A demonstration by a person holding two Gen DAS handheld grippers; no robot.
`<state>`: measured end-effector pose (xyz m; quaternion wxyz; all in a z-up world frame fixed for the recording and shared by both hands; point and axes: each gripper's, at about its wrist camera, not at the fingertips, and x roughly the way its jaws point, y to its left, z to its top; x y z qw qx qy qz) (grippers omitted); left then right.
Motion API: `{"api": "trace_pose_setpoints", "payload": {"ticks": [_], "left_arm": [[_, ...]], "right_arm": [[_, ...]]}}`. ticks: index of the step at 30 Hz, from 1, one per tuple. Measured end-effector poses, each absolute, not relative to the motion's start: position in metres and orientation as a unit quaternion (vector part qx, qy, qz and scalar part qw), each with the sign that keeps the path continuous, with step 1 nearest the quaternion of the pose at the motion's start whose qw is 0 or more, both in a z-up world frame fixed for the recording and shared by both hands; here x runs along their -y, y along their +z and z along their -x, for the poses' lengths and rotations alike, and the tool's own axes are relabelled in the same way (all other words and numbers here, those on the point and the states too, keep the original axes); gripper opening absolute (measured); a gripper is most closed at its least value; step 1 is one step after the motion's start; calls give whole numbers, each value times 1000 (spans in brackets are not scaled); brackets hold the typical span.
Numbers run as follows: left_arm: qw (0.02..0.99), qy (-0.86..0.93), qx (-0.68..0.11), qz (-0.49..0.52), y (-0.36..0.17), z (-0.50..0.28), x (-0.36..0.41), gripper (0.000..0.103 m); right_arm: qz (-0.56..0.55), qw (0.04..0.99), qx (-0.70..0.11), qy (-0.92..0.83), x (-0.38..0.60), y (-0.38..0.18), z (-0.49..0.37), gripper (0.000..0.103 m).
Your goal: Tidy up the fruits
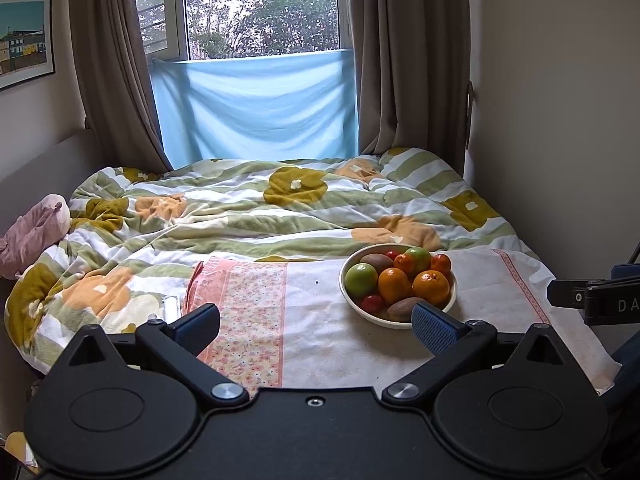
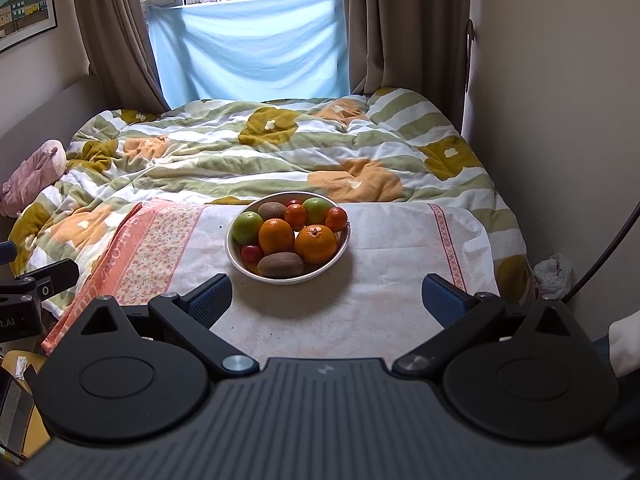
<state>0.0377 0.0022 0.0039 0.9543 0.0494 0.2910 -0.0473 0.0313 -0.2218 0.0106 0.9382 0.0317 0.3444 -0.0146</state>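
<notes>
A white bowl [image 1: 400,322] [image 2: 240,266] heaped with fruit sits on a white towel on the bed. It holds oranges [image 1: 431,287] [image 2: 316,243], green apples [image 1: 361,279] [image 2: 247,227], kiwis [image 1: 402,308] [image 2: 280,265] and small red fruits [image 1: 373,303] [image 2: 251,253]. My left gripper [image 1: 316,326] is open and empty, near the bowl's left front; its right finger [image 1: 434,328] overlaps the bowl's rim in view. My right gripper [image 2: 326,300] is open and empty, just in front of the bowl.
The towel [image 1: 320,320] [image 2: 380,280] has a pink floral band on its left. A rumpled green and yellow flowered duvet [image 1: 240,216] covers the bed behind. A pink soft toy [image 1: 36,228] lies at the left. A wall is close on the right.
</notes>
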Motion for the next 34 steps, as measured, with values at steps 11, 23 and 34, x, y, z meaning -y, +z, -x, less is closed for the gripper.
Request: {"api": "trace_pose_setpoints", "payload": {"ticks": [11, 23, 34], "left_arm": [[953, -45, -295, -46, 2, -41, -5, 103], [956, -12, -287, -52, -2, -58, -4, 103], [949, -32, -310, -46, -17, -104, 10, 103]], "right_arm": [[-29, 937, -346, -17, 219, 10, -33, 103], [-29, 934, -355, -16, 217, 1, -50, 103], [-39, 922, -384, -22, 242, -18, -97, 103]]}}
